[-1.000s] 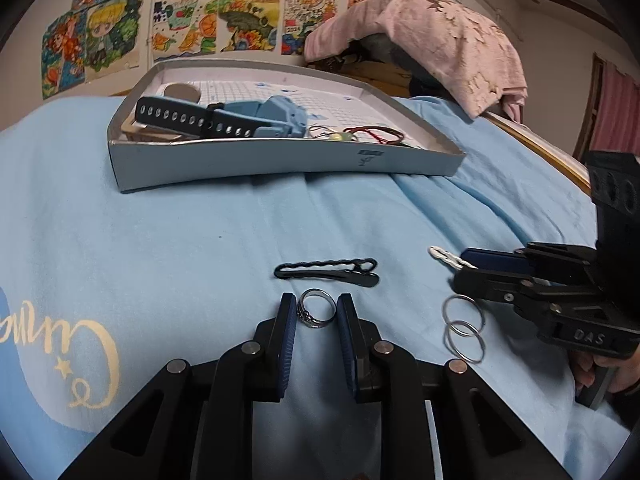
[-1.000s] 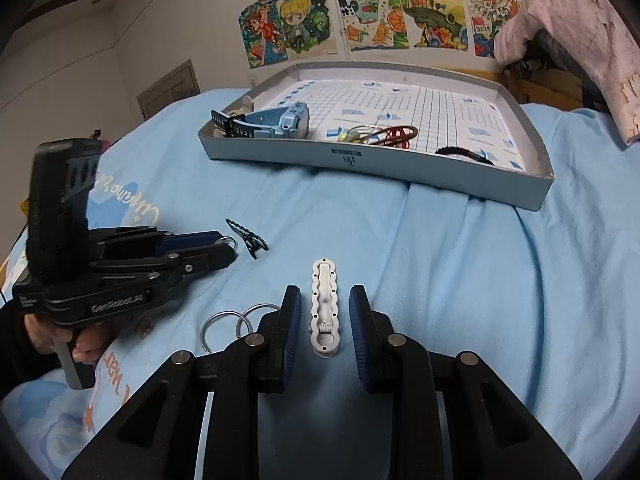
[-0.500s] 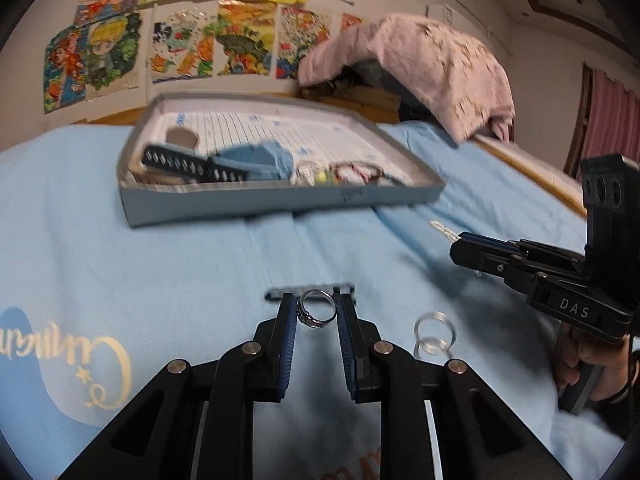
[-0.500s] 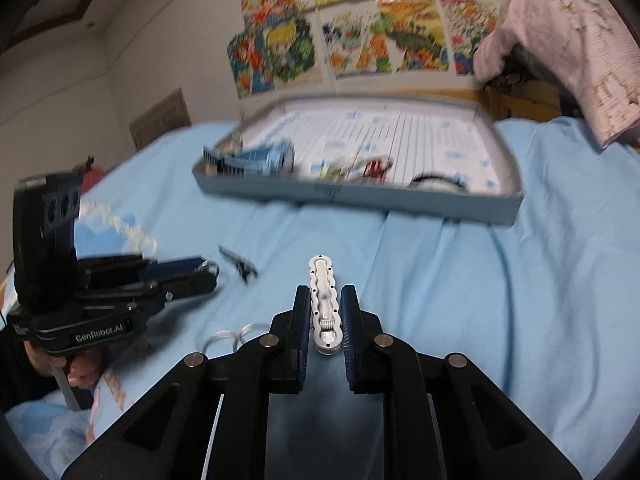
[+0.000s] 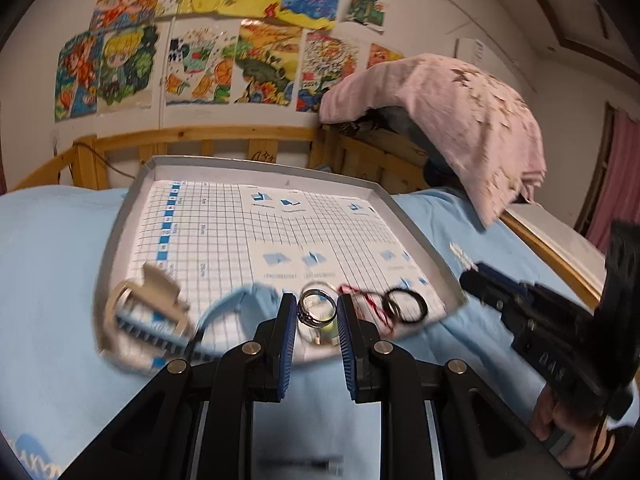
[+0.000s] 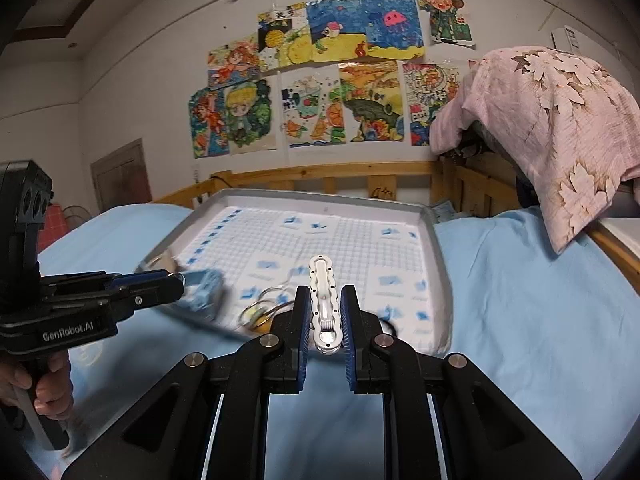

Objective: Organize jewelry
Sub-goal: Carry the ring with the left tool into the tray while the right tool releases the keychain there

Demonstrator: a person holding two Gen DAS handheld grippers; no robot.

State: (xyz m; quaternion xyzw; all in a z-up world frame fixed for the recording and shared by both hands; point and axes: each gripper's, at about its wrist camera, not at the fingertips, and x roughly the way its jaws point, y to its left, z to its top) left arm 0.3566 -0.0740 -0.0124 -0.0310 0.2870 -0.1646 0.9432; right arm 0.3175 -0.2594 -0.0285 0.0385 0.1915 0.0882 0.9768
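My left gripper [image 5: 317, 312] is shut on a silver ring [image 5: 317, 306] and holds it above the near edge of the grey tray [image 5: 256, 168]. My right gripper [image 6: 325, 312] is shut on a white hair clip [image 6: 324, 300], raised over the tray's [image 6: 434, 236] near edge. In the tray lie a blue watch [image 5: 240, 300], a black hair tie [image 5: 404, 305], a red cord [image 5: 360, 294] and a beige buckle piece [image 5: 156, 284]. The right gripper shows at the right of the left wrist view [image 5: 472, 276]; the left gripper shows at the left of the right wrist view [image 6: 176, 280].
The tray lies on a light blue bedsheet [image 6: 540, 320]. A wooden bed rail [image 6: 320, 176] runs behind it. A pink quilt [image 6: 552, 120] is piled at the right. Drawings [image 6: 320, 80] cover the wall.
Both grippers have lifted off the sheet with the ring and the white clip and moved forward to the tray. The black hairpin and the key rings have dropped out of view.
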